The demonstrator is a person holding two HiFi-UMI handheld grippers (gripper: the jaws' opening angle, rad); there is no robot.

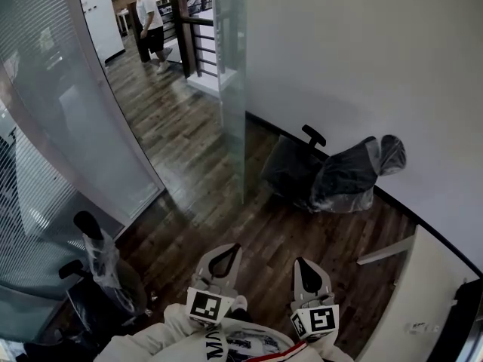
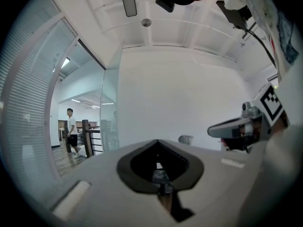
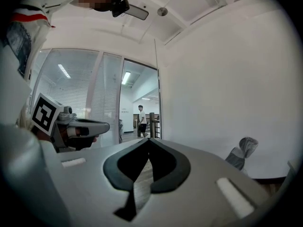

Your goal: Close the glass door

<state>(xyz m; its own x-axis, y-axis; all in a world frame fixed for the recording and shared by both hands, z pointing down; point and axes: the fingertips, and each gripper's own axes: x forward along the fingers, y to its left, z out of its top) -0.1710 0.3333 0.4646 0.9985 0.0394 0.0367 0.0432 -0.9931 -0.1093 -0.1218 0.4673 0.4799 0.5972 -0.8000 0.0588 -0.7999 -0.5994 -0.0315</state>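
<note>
left gripper [image 1: 225,249]: jaws together, empty | right gripper [image 1: 301,263]: jaws together, empty | glass door [image 1: 229,89]: 12 o'clock, standing open (seen edge-on) | person [image 1: 149,23]: 11 o'clock

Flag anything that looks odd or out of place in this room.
Nothing spilled or broken. The office chair by the white wall is wrapped in plastic film and sits far reclined, perhaps tipped; a second wrapped chair stands beside the frosted glass partition. The glass door stands open.
</note>
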